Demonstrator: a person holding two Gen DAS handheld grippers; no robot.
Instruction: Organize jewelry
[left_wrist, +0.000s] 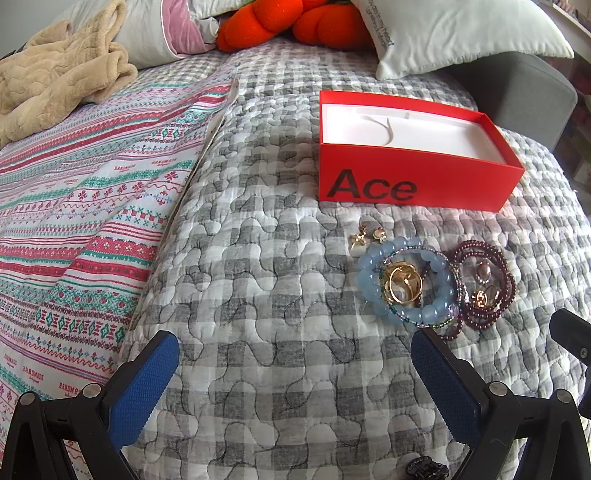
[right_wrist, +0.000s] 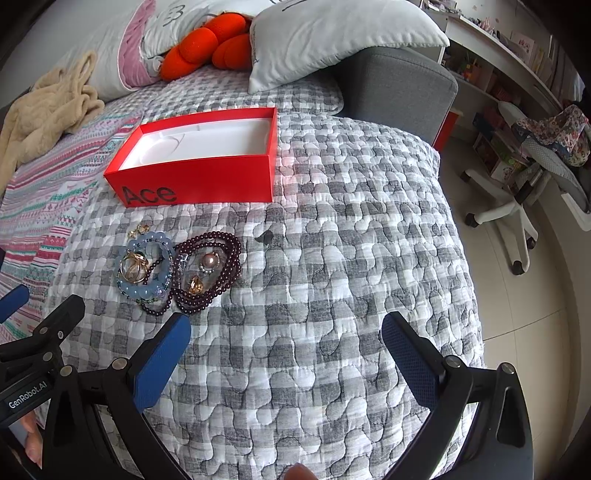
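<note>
A red open box (left_wrist: 413, 184) (right_wrist: 199, 184) with a white lining and "Ace" printed on its side sits on the grey checked quilt. In front of it lies a pile of jewelry: a pale blue bead bracelet (left_wrist: 369, 284) (right_wrist: 147, 291) with gold rings (left_wrist: 402, 284) (right_wrist: 135, 267) inside it, a dark red bead necklace (left_wrist: 506, 277) (right_wrist: 229, 251) coiled around a pearl piece (right_wrist: 209, 261), and small gold earrings (left_wrist: 364, 236) (right_wrist: 138, 229). My left gripper (left_wrist: 295, 373) is open, low and left of the pile. My right gripper (right_wrist: 288, 354) is open, just right of the pile. Neither holds anything.
A striped patterned blanket (left_wrist: 74, 229) covers the bed's left side, with a beige fleece (left_wrist: 55, 85), pillows (right_wrist: 332, 40) and an orange plush (left_wrist: 288, 22) at the head. A small dark item (right_wrist: 266, 237) lies on the quilt. A grey bed end (right_wrist: 399, 88) and white chair (right_wrist: 517, 192) stand right.
</note>
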